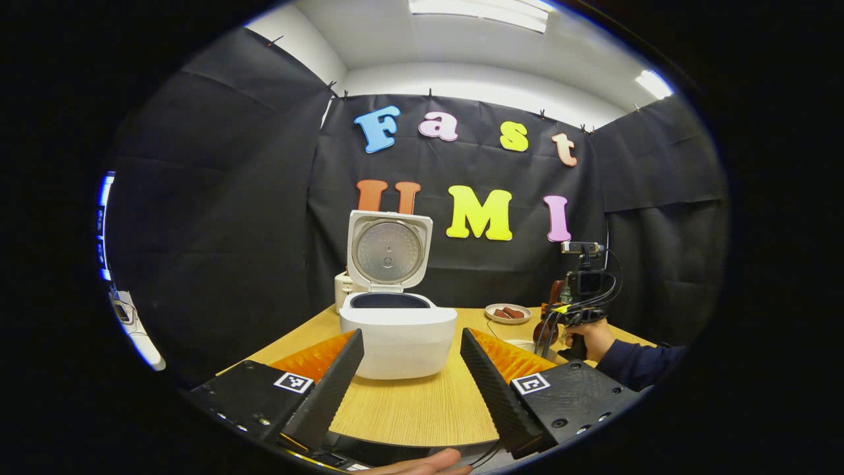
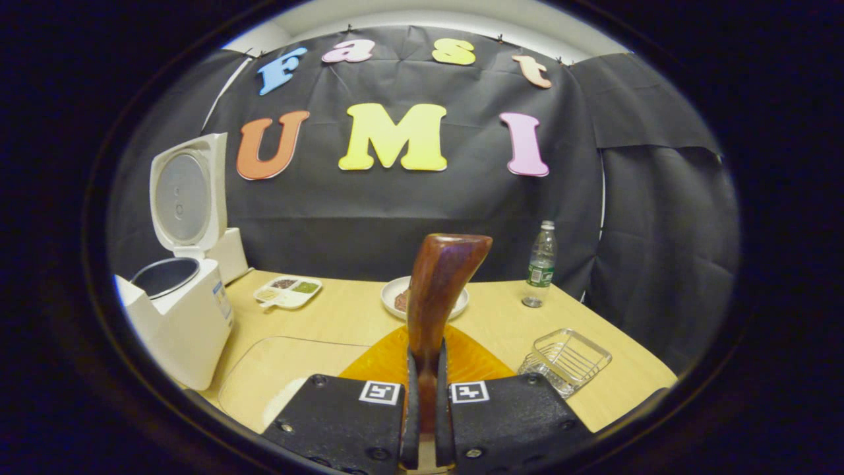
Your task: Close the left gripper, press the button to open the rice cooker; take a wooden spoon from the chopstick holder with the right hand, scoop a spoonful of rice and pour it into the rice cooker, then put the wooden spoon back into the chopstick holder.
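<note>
The white rice cooker (image 1: pixel 399 336) stands on the wooden table with its lid (image 1: pixel 389 251) raised and the dark inner pot showing. My left gripper (image 1: pixel 412 359) is open in front of it, fingers wide apart with nothing between them. In the right gripper view the cooker (image 2: pixel 181 316) is at the left, lid up. My right gripper (image 2: pixel 425 376) is shut on a brown wooden spoon (image 2: pixel 442 277), which stands upright between the fingers with its broad end on top. In the left gripper view the right gripper (image 1: pixel 575 318) is held by a hand at the table's right side.
A clear shallow tray (image 2: pixel 277 369) with white rice lies between the cooker and my right gripper. Farther back are a sectioned dish (image 2: pixel 288 290), a plate (image 2: pixel 395 290) and a plastic bottle (image 2: pixel 541 264). A wire basket (image 2: pixel 566 359) sits at the right. A plate of sausages (image 1: pixel 508 312) stands beyond the cooker.
</note>
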{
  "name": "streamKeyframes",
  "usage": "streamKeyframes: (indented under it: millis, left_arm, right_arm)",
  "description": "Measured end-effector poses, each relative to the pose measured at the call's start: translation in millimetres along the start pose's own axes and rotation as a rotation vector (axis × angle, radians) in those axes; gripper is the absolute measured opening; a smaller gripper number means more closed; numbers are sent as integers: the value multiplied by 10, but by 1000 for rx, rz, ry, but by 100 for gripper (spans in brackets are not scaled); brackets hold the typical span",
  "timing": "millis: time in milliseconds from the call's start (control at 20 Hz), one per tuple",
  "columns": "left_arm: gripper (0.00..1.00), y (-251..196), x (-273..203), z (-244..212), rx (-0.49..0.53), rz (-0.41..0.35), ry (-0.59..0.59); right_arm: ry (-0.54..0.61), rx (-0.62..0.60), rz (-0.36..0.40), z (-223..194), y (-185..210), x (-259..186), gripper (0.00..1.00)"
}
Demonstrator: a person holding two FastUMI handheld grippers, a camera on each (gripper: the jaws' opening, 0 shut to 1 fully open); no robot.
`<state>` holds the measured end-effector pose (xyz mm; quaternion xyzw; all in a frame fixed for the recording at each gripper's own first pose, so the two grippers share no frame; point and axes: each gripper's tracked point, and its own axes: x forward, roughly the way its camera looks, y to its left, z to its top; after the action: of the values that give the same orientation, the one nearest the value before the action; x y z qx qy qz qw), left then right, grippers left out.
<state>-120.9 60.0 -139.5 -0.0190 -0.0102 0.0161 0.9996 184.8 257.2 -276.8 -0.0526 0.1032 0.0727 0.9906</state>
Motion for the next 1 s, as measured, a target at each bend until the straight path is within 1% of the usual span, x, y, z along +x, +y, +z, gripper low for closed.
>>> streamKeyframes:
  millis: [50, 150, 250, 300, 350, 450, 500, 550, 600, 750, 850, 1000]
  left_arm:
    - [94, -39, -20, -6, 2, -9, 0]
    - [94, -88, -80, 75, 17, -19, -26]
    - [94, -135, -108, 99, 32, -29, -40]
    - [94, -148, -128, 101, 36, -32, -37]
    - [94, -176, -142, 84, 39, -38, -35]
    - [94, -208, -171, 126, 40, -45, -40]
    - [94, -224, -174, 131, 37, -48, -41]
    - [94, -224, -166, 113, 29, -51, -38]
    - [94, -233, -155, 87, 23, -53, -30]
    - [94, -202, -146, 75, 19, -46, -20]
    - [94, -200, -150, 83, 19, -46, -23]
    - [94, -211, -155, 78, 18, -50, -24]
  right_arm:
    - [7, 1, 13, -78, 36, 3, 14]
    - [14, 56, 26, -160, 120, 1, 15]
    - [50, 126, 72, -253, 250, -31, 15]
    - [59, 135, 84, -268, 300, -50, 15]
    - [58, 132, 82, -264, 296, -74, 15]
    - [74, 169, 98, -295, 343, -111, 15]
    - [84, 195, 109, -312, 367, -145, 13]
    - [91, 239, 126, -327, 395, -174, 15]
    - [97, 296, 151, -321, 436, -215, 15]
    - [118, 414, 233, -300, 544, -196, 15]
    - [154, 498, 279, -287, 560, -162, 14]
    - [205, 673, 357, -222, 576, -169, 15]
